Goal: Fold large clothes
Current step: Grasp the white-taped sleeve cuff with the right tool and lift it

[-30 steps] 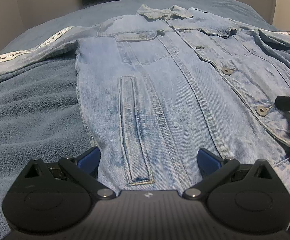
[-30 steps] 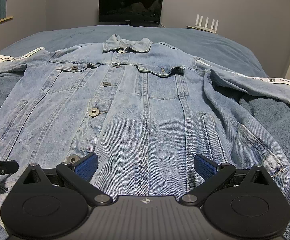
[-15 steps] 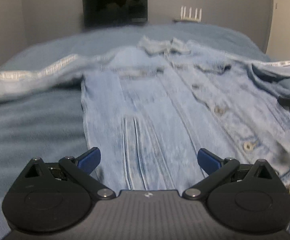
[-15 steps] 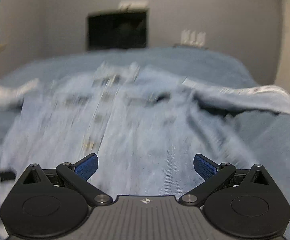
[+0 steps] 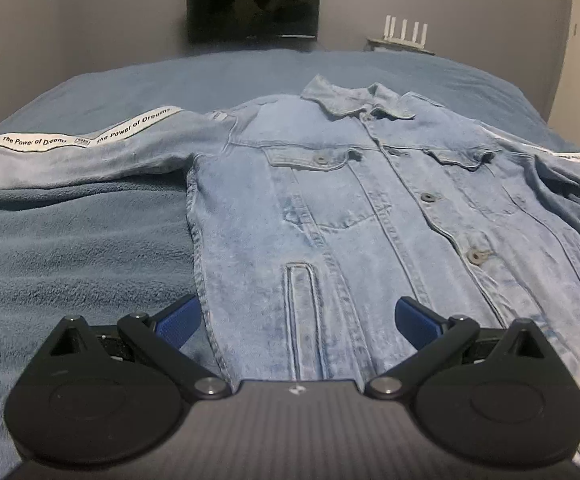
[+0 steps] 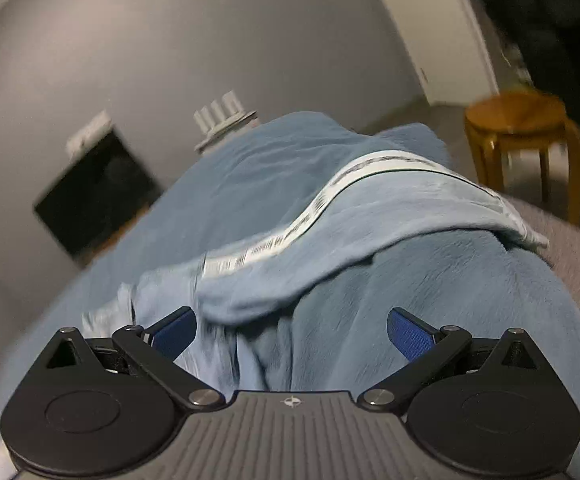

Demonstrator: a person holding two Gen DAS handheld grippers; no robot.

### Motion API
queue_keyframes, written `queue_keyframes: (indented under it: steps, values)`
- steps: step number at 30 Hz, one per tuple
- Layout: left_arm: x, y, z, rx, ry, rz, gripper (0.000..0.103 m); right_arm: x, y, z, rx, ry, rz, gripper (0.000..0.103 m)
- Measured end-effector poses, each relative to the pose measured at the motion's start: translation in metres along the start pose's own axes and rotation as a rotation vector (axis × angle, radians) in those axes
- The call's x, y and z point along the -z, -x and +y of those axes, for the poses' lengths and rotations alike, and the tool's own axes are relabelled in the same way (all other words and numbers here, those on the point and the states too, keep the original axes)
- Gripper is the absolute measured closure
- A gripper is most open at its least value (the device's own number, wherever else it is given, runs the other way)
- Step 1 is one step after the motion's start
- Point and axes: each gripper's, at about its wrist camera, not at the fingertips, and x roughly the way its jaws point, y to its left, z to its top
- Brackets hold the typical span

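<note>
— What am I seeing around me that isn't the job?

— A blue blanket [image 5: 90, 248] is covering the bed. A dark screen [image 5: 253, 10] is hanging on the grey wall [image 5: 110, 20], and a white router [image 5: 404, 32] is standing on a small shelf beside it.

— And off to my right?

— A round wooden stool [image 6: 522, 136] is standing on the floor beside the bed.

Black claw [image 5: 296, 322] linkages, blue ribbed pads [image 5: 414, 322], silver screws.
</note>
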Motion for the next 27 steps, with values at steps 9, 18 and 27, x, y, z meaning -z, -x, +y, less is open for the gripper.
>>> queue_keyframes:
  steps: [9, 18, 27]
  values:
    - [-0.029, -0.038, 0.004, -0.041, -0.017, -0.012, 0.0, -0.027, -0.057, -0.065, -0.002, -0.336, -0.004, 0.047]
    - [-0.035, -0.076, -0.006, -0.013, -0.076, 0.03, 0.0, -0.029, -0.089, -0.073, 0.077, -0.271, -0.184, 0.074]
    - [-0.035, -0.095, -0.012, -0.035, -0.085, 0.041, 0.0, -0.063, -0.11, -0.088, 0.164, -0.431, -0.224, 0.073]
